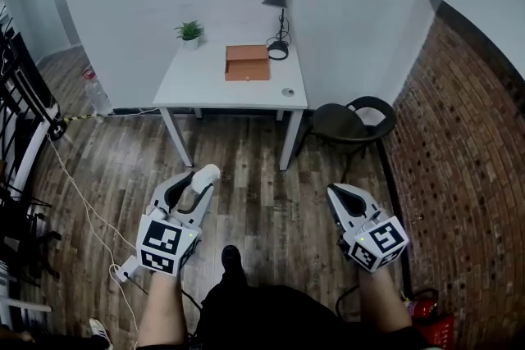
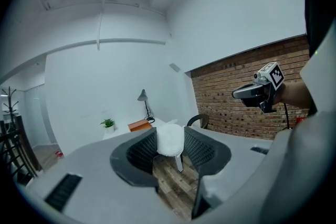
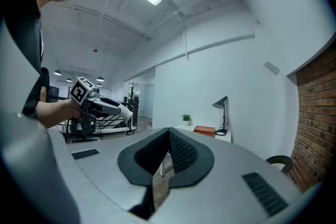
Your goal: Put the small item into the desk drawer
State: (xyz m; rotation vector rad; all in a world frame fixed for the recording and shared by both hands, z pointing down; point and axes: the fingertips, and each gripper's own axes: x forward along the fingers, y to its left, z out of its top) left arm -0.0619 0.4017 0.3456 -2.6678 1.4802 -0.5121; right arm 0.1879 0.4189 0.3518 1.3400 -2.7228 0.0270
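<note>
My left gripper [image 1: 199, 181] is shut on a small white rounded item [image 1: 207, 173], held low over the wooden floor in front of the person. In the left gripper view the white item [image 2: 170, 139] sits pinched between the dark ribbed pads. My right gripper [image 1: 335, 193] is shut with nothing between its jaws, which meet in the right gripper view [image 3: 168, 132]. The white desk [image 1: 197, 86] stands well ahead against the wall, with an orange-brown drawer box [image 1: 247, 62] on top. Both grippers are far short of the desk.
On the desk are a potted plant [image 1: 189, 32], a black lamp [image 1: 280, 8] and a small round object [image 1: 288, 92]. A dark chair [image 1: 353, 122] stands right of the desk by a brick wall [image 1: 459, 143]. A cable [image 1: 78, 188] crosses the floor at the left, near a black rack [image 1: 18, 94].
</note>
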